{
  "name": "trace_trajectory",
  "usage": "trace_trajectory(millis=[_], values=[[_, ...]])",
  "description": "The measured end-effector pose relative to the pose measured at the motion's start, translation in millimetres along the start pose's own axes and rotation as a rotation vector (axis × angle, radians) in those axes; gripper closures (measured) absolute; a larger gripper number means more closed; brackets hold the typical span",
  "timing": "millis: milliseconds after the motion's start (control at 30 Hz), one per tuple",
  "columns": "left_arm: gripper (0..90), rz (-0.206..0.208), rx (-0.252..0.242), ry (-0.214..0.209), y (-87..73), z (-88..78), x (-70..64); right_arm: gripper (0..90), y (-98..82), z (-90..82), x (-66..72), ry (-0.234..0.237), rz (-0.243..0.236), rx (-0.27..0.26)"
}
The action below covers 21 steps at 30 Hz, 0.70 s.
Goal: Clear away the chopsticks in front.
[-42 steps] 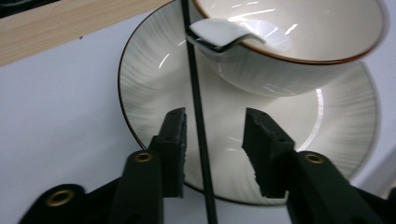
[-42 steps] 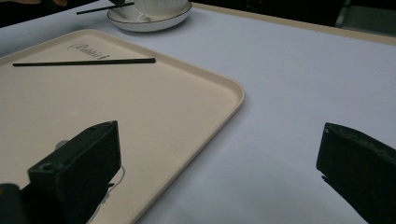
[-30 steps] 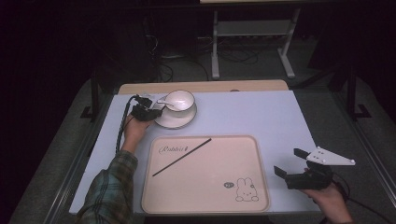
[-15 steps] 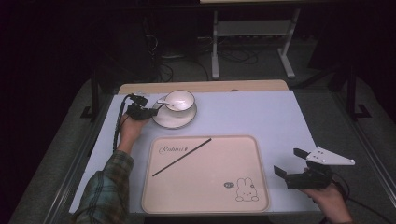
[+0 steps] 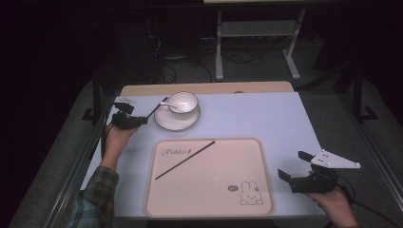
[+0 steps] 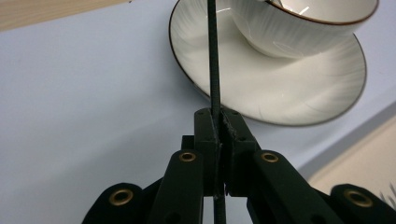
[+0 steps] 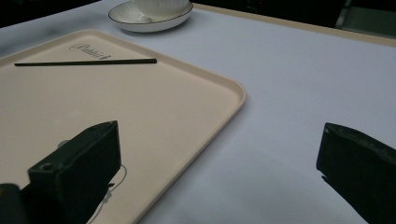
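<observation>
1. Chopstick [image 6: 214, 56], thin and black, is clamped between the closed jaws of the left gripper [image 5: 142, 120]; in the left gripper view it runs straight up from the pads and crosses the near rim of the saucer [image 6: 289, 88].
2. From the high view, that chopstick slants from the gripper up toward the saucer's left edge, above the pale blue mat [image 5: 256, 118], near the mat's far-left corner.
3. 1 white cup [image 5: 183, 102] with a dark rim line sits on the saucer, and a white spoon [image 5: 167, 104] rests in the cup with its handle pointing left.
4. A 2nd black chopstick [image 5: 185, 159] lies diagonally on the cream tray [image 5: 209, 209], from near the tray's far edge down toward its left edge, just beside the printed script; it is well apart from both grippers.
5. A rabbit drawing [image 5: 249, 194] marks the tray's near-right corner.
6. Nothing stands between the left gripper and the saucer; cup and saucer lie just right of the held chopstick's tip.
7. Left hand [image 5: 115, 137] reaches in from the near-left, forearm in a plaid sleeve [image 5: 92, 202], the gripper pointing right toward the saucer.
8. Right gripper [image 5: 295, 166] hovers off the tray's near-right corner, over the mat's near-right area, jaws spread wide with nothing between them, pointing left; its grey 3-cornered plate faces up.
</observation>
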<state>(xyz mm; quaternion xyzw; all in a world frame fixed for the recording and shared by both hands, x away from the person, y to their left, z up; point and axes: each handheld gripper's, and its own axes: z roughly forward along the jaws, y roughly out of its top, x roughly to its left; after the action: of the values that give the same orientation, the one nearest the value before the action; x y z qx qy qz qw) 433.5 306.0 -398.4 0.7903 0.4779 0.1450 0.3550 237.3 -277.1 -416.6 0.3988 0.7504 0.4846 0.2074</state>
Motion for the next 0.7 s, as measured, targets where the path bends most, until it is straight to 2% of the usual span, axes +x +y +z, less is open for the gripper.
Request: trace_trajectory(millis=[167,333,467,567,700], values=[[85.2,-0.021,-0.009,-0.013,-16.0,-14.1,-2.6,0.0,-0.1,0.3,0.3,0.000,-0.003,0.001],[85.2,-0.013,0.004,-0.006,-31.6,-26.9,-8.2,0.0,0.2,0.0,0.6,0.000,-0.004,0.001],[85.2,-0.003,0.018,-0.023,-46.7,-36.4,-16.4,0.0,0.7,-0.4,2.3,0.003,-0.010,0.000],[85.2,-0.012,0.015,-0.041,-54.3,-42.9,-20.9,0.0,0.6,0.0,2.6,0.005,-0.014,0.003],[85.2,-0.003,0.011,-0.064,-60.3,-52.1,-30.3,0.0,0.7,0.4,3.5,0.009,-0.018,0.003]])
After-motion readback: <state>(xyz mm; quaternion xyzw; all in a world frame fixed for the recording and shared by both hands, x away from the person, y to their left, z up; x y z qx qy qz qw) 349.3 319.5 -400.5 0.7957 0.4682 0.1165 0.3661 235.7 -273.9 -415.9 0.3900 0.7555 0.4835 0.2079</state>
